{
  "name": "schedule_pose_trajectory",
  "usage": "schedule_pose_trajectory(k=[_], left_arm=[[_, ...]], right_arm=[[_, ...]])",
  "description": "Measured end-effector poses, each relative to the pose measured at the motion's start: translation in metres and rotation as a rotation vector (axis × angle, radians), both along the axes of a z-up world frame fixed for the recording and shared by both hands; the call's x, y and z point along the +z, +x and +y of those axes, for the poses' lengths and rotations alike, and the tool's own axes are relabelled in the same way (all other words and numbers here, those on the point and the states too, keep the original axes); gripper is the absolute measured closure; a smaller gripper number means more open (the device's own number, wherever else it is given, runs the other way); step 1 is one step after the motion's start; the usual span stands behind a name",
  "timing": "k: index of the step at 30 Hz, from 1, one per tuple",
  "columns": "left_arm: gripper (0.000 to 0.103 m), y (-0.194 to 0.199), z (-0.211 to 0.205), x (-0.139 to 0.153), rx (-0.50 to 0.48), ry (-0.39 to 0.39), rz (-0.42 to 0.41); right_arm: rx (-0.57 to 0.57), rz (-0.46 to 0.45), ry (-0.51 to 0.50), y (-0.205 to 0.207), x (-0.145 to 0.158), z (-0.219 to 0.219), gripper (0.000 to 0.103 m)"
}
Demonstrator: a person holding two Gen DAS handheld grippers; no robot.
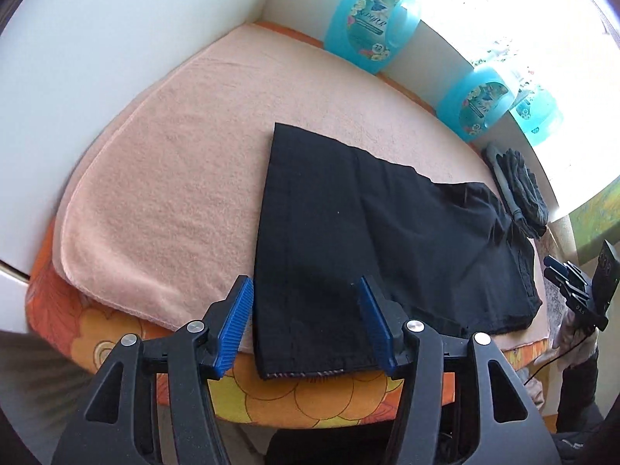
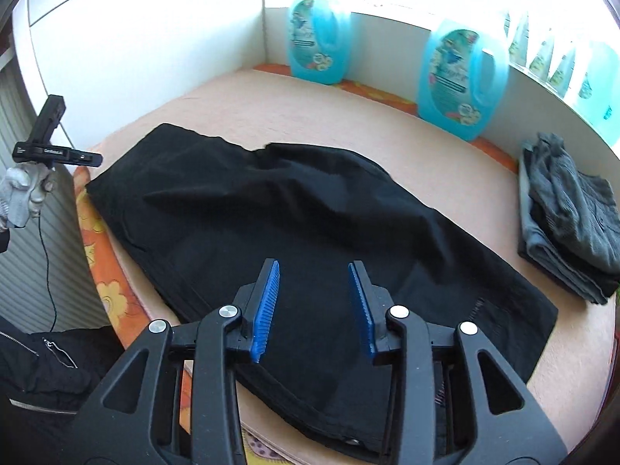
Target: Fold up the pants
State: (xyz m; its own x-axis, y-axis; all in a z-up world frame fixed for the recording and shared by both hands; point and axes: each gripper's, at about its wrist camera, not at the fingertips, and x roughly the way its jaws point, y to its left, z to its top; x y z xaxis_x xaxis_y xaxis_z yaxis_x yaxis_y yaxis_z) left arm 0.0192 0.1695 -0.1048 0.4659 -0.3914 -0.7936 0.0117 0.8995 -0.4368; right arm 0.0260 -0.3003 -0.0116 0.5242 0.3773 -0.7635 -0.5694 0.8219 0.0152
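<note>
Pants (image 1: 387, 232): black, lying folded over on the peach towel (image 1: 174, 174), and we see them spread flat across most of it; one narrow end hangs just past the table's near edge in the left wrist view.
Left gripper (image 1: 306, 325): we hold it above that near end of the pants, blue pads (image 1: 234, 325) well apart, nothing pinched between them, so it stands open and empty.
Right gripper (image 2: 313, 306): we hover it over the wider part of the pants, jaws parted with black cloth showing through the gap below, and no pad presses on the fabric.
Left hand (image 2: 23, 193): gloved in white, off the table's edge in the right wrist view, carrying its gripper clear of the cloth.
Floral cover (image 1: 310, 399): orange and yellow, showing under the towel along the table's edge.
Blue bottles (image 2: 317, 42): we count several standing along the white back wall, behind the towel.
Grey clothes (image 2: 569, 213): a folded stack at the far right of the towel, apart from the pants.
</note>
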Motion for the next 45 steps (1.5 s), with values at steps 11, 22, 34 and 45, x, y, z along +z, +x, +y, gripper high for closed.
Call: schedule_pose_trajectory(k=[11,22,34,45], left_arm=[[0.048,-0.025,0.011,-0.014,0.058,-0.078,0.042],[0.047,-0.036,0.019,-0.019,0.093,-0.203,0.051],[0.047,-0.018,0.009,-0.003,0.059,-0.217,0.021],[0.045,-0.035,0.022,-0.015,0.122,-0.17,0.06]], right_arm=[[0.355,-0.017,-0.026,-0.015,-0.006,0.145,0.065],[0.602,0.009,-0.119,-0.036,-0.049,0.241,0.056],[0.608,0.043,-0.133,-0.025,-0.075,0.266,0.056],[0.568,0.127,-0.054,-0.006,-0.078,0.256,0.06]])
